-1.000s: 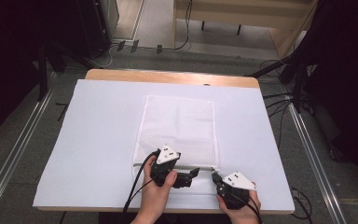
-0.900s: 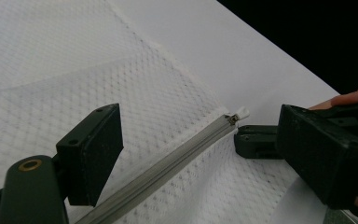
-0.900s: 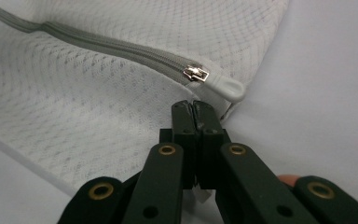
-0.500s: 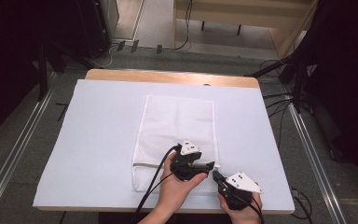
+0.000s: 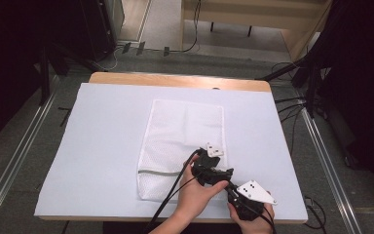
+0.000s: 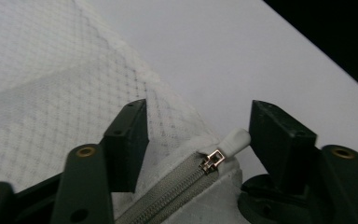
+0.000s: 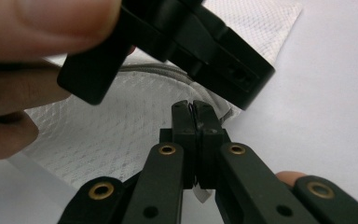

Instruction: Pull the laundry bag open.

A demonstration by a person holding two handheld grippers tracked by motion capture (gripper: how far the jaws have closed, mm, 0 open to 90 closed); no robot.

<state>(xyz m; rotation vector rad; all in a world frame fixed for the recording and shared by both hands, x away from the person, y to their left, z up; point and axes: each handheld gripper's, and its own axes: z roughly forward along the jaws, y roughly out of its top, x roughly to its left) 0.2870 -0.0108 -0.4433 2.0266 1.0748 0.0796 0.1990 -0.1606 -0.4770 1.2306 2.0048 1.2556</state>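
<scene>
Lying flat on the white counter [image 5: 102, 146], a white mesh laundry bag [image 5: 182, 131] stretches from the middle toward the near edge, its grey zipper [image 5: 158, 171] running across the near end. Both hands crowd the bag's near right corner. The left gripper [image 5: 213, 171] sits over that corner with its fingers [image 6: 129, 135] released, spread wide to either side of the brass zipper slider [image 6: 213, 161] and its white rubbery pull tab [image 6: 235, 139]; neither finger touches the pull. The zipper tape runs from the slider toward the bottom of the left gripper view. The right gripper [image 5: 241, 202] rests just near and right of the left one, by the counter's near edge. In the right gripper view its fingers [image 7: 196, 126] are clenched together, pinching a bit of the bag's white fabric at the corner, with a scrap of white showing below them. The left gripper's black body hangs just above and beyond them.
</scene>
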